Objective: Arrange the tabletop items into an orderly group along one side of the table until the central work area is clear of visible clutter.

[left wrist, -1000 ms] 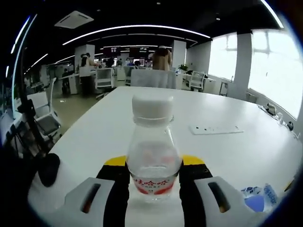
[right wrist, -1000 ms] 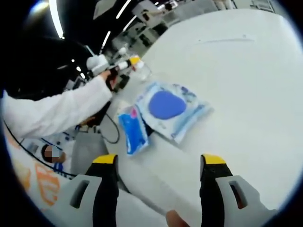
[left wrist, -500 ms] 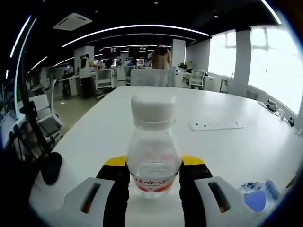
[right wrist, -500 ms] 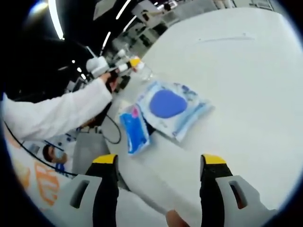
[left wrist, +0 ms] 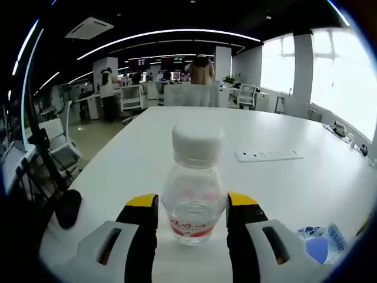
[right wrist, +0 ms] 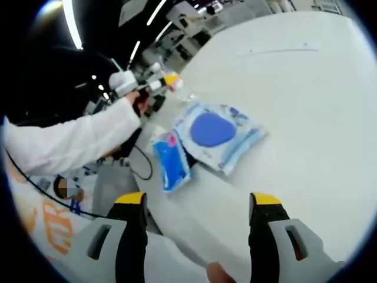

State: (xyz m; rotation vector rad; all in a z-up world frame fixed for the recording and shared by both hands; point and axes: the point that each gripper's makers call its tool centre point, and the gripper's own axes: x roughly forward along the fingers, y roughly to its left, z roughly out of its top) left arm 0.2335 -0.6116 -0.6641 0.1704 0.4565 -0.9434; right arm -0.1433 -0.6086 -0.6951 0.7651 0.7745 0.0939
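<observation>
Clear plastic, white cap, red label: that's the water bottle standing upright on the white table between your left gripper jaws. The jaws sit just beside it on both sides, and I can't tell if they're touching it or slightly off. Far right of it lies a white power strip, and near the right edge a blue wipes pack.

In the right gripper view, your white sleeve reaches in from the left. Right of it, a small blue packet sits beside the wipes pack. Your right gripper is spread wide, holding nothing, over the near table edge.
</observation>
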